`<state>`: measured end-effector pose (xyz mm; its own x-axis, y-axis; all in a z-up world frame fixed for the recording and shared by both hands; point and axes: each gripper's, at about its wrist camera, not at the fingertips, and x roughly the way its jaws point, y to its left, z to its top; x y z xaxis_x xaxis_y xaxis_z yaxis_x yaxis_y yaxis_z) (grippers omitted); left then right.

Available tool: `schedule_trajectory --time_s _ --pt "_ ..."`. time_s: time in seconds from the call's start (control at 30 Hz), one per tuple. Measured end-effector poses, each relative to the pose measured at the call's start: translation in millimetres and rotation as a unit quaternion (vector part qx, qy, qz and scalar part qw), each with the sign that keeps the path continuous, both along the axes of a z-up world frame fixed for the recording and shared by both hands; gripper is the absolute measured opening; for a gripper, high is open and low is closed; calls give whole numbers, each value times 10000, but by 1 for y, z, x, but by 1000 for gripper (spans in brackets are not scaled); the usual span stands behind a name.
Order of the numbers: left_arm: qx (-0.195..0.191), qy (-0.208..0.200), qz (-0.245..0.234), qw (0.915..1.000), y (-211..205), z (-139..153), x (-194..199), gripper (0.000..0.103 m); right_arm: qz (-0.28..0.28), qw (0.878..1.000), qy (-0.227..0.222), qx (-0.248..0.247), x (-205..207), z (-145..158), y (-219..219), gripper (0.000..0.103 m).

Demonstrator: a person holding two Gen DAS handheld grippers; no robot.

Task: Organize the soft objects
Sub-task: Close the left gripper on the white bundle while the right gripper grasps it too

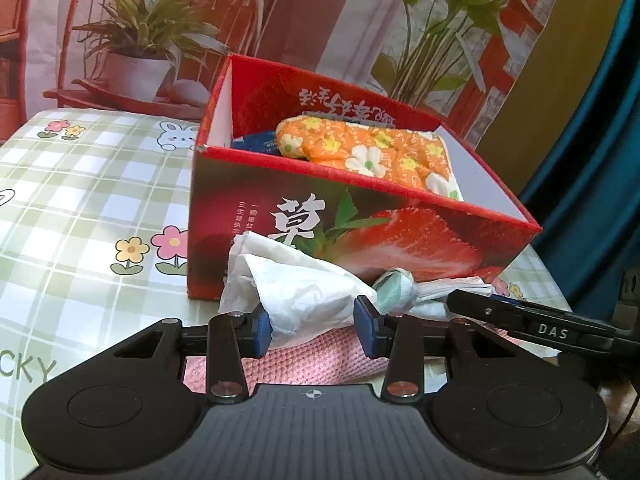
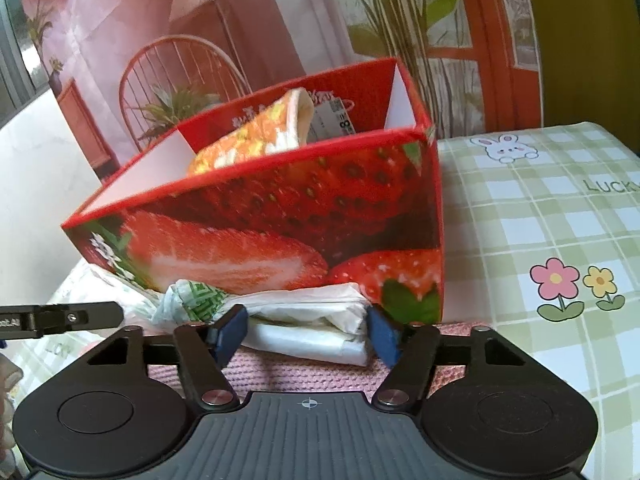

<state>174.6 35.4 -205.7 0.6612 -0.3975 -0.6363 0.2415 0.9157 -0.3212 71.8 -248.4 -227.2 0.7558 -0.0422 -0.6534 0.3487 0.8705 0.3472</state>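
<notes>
A: Left wrist? 
B: Left tool clamps the white crumpled bag, on pink cloth just in front of the strawberry box

A: Right wrist? 
B: Right tool straddles the same bag before the box; pad contact unclear

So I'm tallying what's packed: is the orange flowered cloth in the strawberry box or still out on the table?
In. The orange flowered cloth lies inside the strawberry box, showing above its front wall in both views.
</notes>
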Motion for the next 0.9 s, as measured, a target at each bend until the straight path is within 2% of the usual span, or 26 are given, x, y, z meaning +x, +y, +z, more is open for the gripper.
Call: schedule_trajectory --time_s 0.27,0.37,0.47,0.6,0.9 --pt "-124 -201 44 9997 5 10 -17 44 97 9994 -333 -94 -16 22 8 51" --pt "-171 -316 120 9993 8 14 -20 44 186 9985 -467 -220 -19 31 12 45" --pt "-247 -289 218 9990 14 12 -19 29 221 9979 -513 -328 -19 36 14 39" --pt "-332 -312 233 9987 19 13 -21 27 164 9981 -524 -268 -21 37 12 32" --pt "-426 -639 182 9969 23 28 -27 27 193 9956 -828 -402 -27 55 17 32"
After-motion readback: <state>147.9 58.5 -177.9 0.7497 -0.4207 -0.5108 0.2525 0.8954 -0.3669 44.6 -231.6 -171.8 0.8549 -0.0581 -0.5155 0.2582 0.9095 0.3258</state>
